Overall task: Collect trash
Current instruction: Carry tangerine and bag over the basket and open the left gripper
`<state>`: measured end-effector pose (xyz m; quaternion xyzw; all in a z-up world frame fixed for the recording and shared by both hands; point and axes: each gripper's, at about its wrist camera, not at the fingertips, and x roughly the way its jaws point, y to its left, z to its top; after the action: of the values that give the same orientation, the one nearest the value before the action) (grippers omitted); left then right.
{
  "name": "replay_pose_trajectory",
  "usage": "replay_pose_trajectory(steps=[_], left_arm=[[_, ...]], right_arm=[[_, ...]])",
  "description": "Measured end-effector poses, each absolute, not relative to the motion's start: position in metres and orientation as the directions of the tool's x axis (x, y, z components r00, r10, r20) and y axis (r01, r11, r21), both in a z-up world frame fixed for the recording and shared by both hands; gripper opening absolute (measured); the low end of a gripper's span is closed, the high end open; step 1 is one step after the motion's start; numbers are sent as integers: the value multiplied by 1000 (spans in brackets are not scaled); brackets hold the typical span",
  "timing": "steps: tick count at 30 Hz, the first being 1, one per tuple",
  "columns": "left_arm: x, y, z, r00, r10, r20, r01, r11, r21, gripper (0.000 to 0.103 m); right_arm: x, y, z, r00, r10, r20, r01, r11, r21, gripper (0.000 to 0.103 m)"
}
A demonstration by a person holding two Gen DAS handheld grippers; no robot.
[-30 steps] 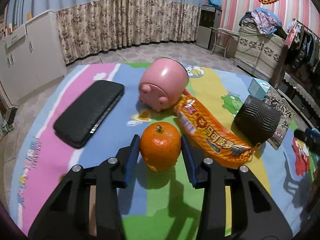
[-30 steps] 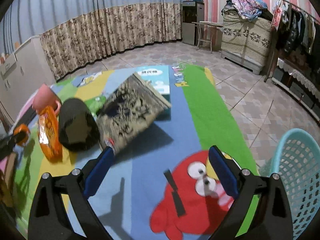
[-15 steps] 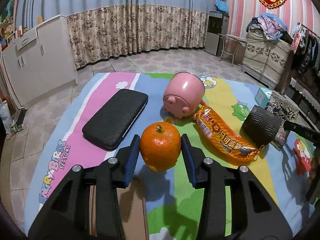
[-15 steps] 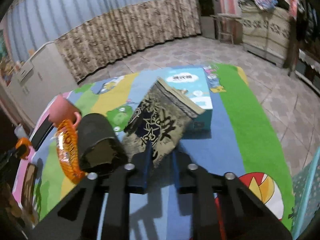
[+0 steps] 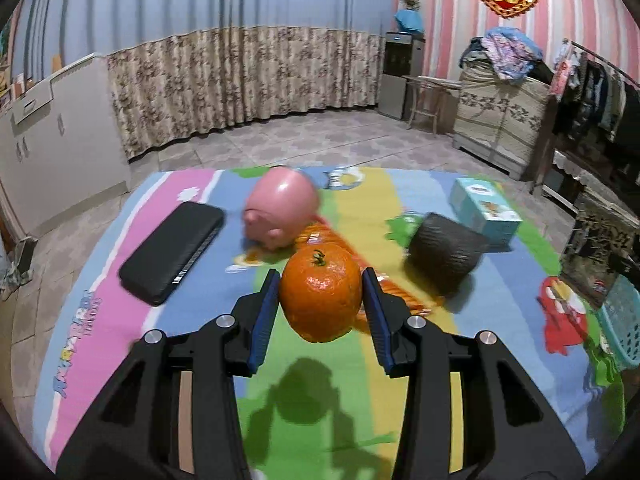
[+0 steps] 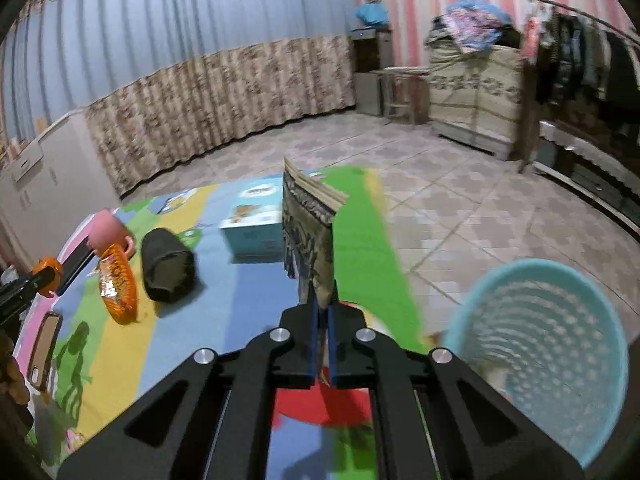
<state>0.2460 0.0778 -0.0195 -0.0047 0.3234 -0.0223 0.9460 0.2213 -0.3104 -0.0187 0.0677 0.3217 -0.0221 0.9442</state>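
Holding: I have the left gripper clamped on the orange, both blue pads pressed to its sides, and the fruit is lifted clear of the play mat with its shadow below.
Right gripper: my jaws have just been closing and now pinch the lower edge of the patterned paper bag; I see it standing upright off the mat.
Basket: the light-blue mesh basket sits just right of my right gripper, past the mat's right edge, on the tiled floor.
Phone: a phone in a case lies flat near the mat's left edge in the right wrist view.
Snack packet: the orange snack packet lies mid-mat, partly hidden behind the orange in the left wrist view.
Black roll: a dark ribbed roll lies just beside the packet, toward the right.
Black case: a flat black case lies on the pink stripe on the mat's left side.
Pig: the pink piggy bank rests just beyond the packet.
Tissue box: a teal tissue box sits near the mat's far right corner.
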Motion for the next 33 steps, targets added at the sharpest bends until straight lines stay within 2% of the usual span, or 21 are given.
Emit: replay_pose_trajectory(steps=[5, 14, 33], left_arm=[[240, 39, -19, 791, -90, -605, 91, 995, -30, 41], [231, -33, -17, 802, -137, -582, 162, 987, -8, 41], [216, -188, -9, 776, -316, -546, 363, 932, -23, 41]], right_arm=[[186, -354, -5, 803, -101, -588, 178, 981, 74, 4], [159, -406, -14, 800, -168, -577, 267, 959, 92, 4], [145, -466, -29, 767, -230, -599, 385, 912, 142, 4]])
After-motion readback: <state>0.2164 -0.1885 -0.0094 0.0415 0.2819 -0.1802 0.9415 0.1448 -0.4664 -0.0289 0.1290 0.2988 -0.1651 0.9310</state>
